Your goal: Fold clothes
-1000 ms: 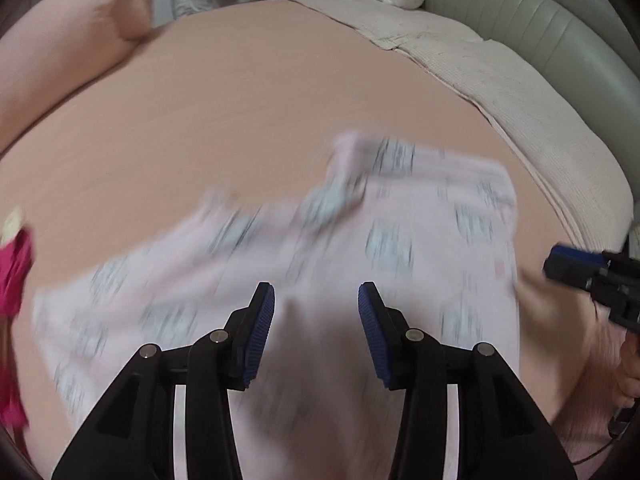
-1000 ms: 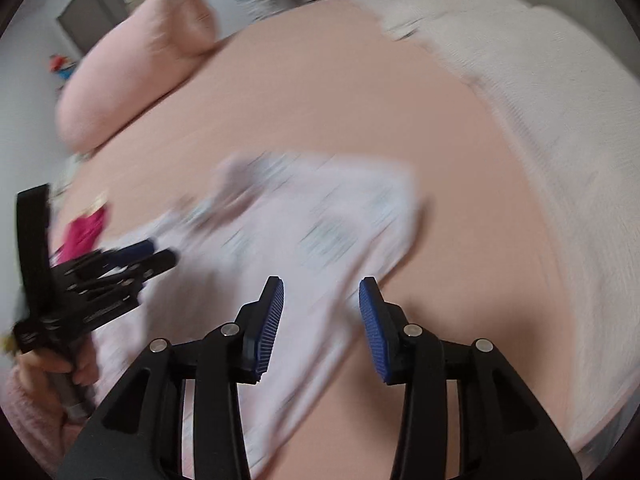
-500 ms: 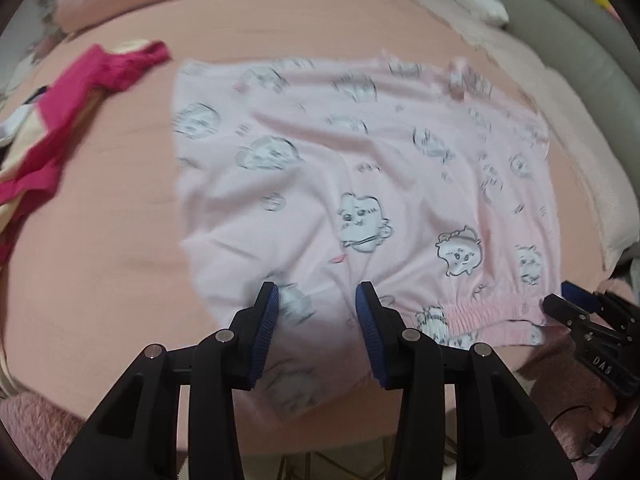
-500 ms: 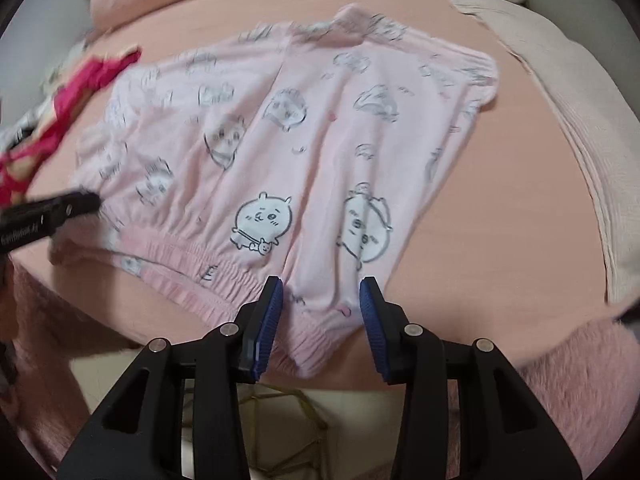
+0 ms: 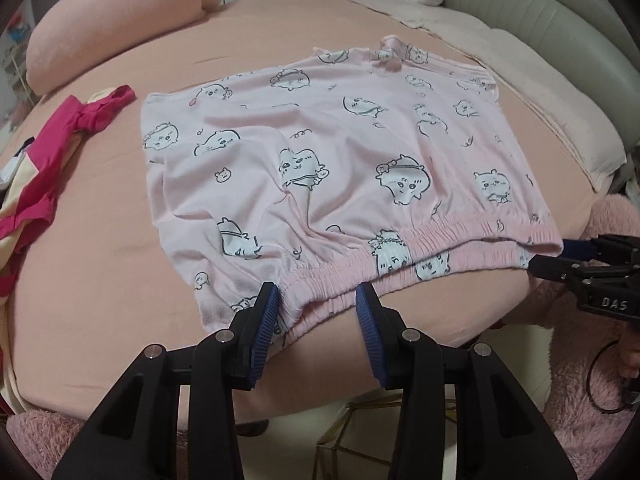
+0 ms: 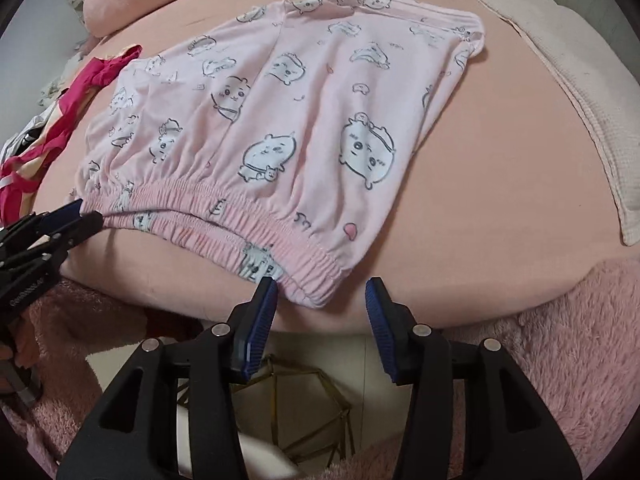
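Observation:
Pink shorts [image 5: 340,152] [image 6: 280,120] printed with cartoon animals lie spread flat on the peach bed [image 5: 120,240], their elastic waistband [image 5: 432,240] [image 6: 224,224] along the near edge. My left gripper [image 5: 316,316] is open, its fingertips at the waistband's left end, with fabric just ahead of the gap. My right gripper [image 6: 320,312] is open too, straddling the waistband's right corner. Each gripper shows in the other's view: the right gripper [image 5: 550,256] at the far right, the left gripper [image 6: 82,216] at the far left.
A magenta and cream garment pile [image 5: 48,168] [image 6: 60,120] lies left of the shorts. A pink bolster [image 5: 120,12] sits at the back, a beige blanket [image 5: 520,64] [image 6: 580,80] on the right. A fluffy pink sleeve [image 6: 560,340] and a gold wire frame [image 6: 312,412] are below the bed edge.
A second ago the shorts were blurred in motion farther up the bed. Now they lie flat and still, and both grippers have drawn back to the waistband at the near edge.

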Tool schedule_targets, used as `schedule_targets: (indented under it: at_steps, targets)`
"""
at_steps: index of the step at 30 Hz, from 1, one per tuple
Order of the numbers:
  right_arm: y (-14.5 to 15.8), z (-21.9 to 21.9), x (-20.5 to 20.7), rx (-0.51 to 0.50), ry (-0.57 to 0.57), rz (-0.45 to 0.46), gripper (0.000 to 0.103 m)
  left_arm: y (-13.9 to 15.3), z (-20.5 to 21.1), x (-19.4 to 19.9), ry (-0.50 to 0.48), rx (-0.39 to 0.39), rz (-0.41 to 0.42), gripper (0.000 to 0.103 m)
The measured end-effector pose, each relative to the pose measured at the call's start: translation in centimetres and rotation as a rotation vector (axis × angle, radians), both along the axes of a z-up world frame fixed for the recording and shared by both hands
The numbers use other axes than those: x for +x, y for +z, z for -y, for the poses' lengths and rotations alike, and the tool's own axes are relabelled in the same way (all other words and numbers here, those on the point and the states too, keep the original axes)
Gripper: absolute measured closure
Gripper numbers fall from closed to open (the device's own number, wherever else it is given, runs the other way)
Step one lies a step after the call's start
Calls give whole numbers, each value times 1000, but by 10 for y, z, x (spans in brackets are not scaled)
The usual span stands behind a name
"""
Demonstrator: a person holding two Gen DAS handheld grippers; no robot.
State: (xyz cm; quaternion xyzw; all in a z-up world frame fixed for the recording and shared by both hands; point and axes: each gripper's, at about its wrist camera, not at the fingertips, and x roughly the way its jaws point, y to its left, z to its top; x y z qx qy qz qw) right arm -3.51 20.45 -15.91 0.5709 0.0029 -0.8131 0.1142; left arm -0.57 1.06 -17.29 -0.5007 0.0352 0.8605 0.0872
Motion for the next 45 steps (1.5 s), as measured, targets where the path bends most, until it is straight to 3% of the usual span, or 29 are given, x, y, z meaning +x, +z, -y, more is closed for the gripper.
schedule_targets:
  at_steps: [2, 5, 7, 9, 16, 19, 21, 25, 26, 27, 28, 30, 33, 37, 41, 45]
  targets:
    - [2, -1, 0, 9, 2, -18, 55, -1, -3, 0, -5, -13, -3, 60]
    - [4, -2, 0, 38, 1, -49, 75, -2, -2, 0, -3, -29, -6, 63]
    - [6, -3, -1, 57, 1, -70, 87, -1, 4, 1, 19, -38, -8, 80]
    - [7, -4, -1, 76, 1, -91, 90, 4, 17, 2, 59, -7, -8, 89]
    - [10, -11, 12, 51, -12, -28, 87, 20, 42, 8, 140, 64, -24, 90]
    - [8, -13, 13, -30, -2, 0, 70, 14, 44, 12, 128, 84, -5, 88]
    - [5, -12, 11, -35, 8, -1, 68, 9, 40, 12, 114, 61, 7, 66]
    - [-1, -4, 9, 10, 18, -24, 68, 4, 29, 10, 85, 29, -1, 62]
    - [-1, -2, 9, 15, 16, -30, 68, 4, 26, 9, 80, 13, -17, 66]
    - [0, -2, 9, 18, 10, -38, 73, 4, 22, 7, 74, -4, -33, 85]
    - [1, -2, 8, 20, 3, -49, 76, 4, 20, 5, 75, -22, -40, 94]
    - [2, -3, 9, 46, -14, -63, 87, 6, 23, 2, 109, -37, -45, 97]
    - [3, -2, 11, 57, -17, -64, 86, 15, 30, 7, 158, -53, -61, 98]
    - [3, 1, 13, 33, 4, -45, 69, 18, 40, 18, 197, -79, -44, 98]
    - [2, 1, 14, 58, -6, -32, 68, -4, 48, 22, 188, -42, 68, 98]
    - [3, -6, 13, 85, -55, -26, 68, 5, 57, 23, 200, 54, 54, 94]
